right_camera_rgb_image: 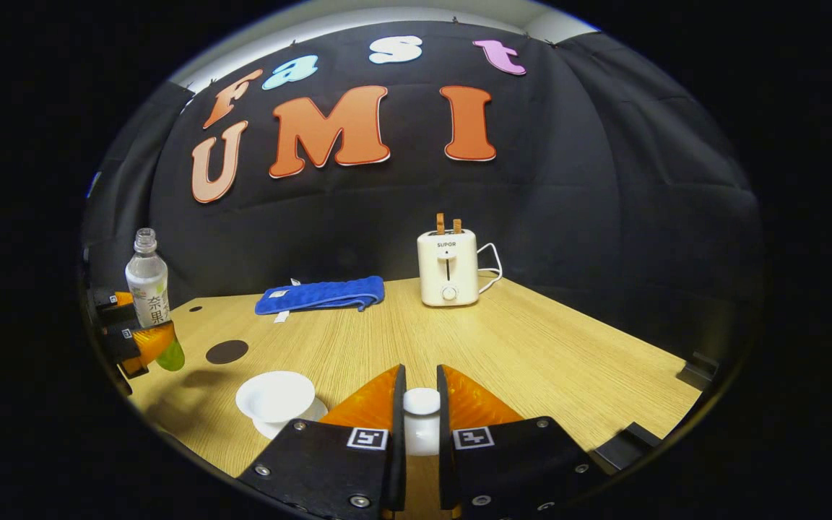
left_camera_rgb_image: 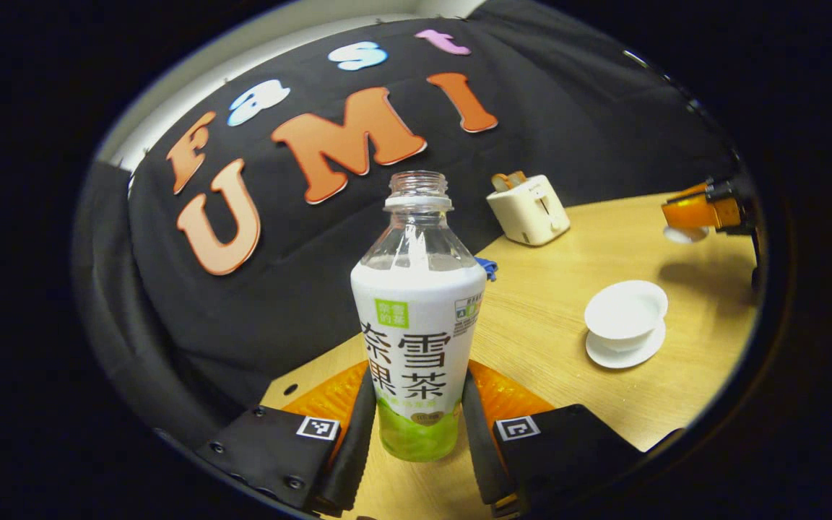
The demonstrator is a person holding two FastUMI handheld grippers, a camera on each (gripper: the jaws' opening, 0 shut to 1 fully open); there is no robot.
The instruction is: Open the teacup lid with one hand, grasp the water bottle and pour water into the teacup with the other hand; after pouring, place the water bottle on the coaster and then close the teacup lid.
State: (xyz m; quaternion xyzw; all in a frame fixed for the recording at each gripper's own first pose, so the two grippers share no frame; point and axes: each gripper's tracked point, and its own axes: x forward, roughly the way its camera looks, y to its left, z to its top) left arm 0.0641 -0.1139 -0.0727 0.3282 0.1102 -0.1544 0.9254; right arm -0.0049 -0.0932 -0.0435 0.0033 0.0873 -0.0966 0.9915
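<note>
Partly hidden: lid (right_camera_rgb_image: pixel 421 412) between jaws.

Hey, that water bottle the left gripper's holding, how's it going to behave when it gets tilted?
The water bottle has no cap, so it would likely spill early. It looks like thin clear plastic, probably flexing under the jaws. The glossy label may slip.

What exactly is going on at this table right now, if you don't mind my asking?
A person is working two handheld grippers. The left gripper is shut on the uncapped water bottle, held upright above the table. The right gripper holds the teacup lid by its knob, off to the side. The teacup sits open on its saucer, with no pouring under way. The dark round coaster waits near the bottle.
</note>
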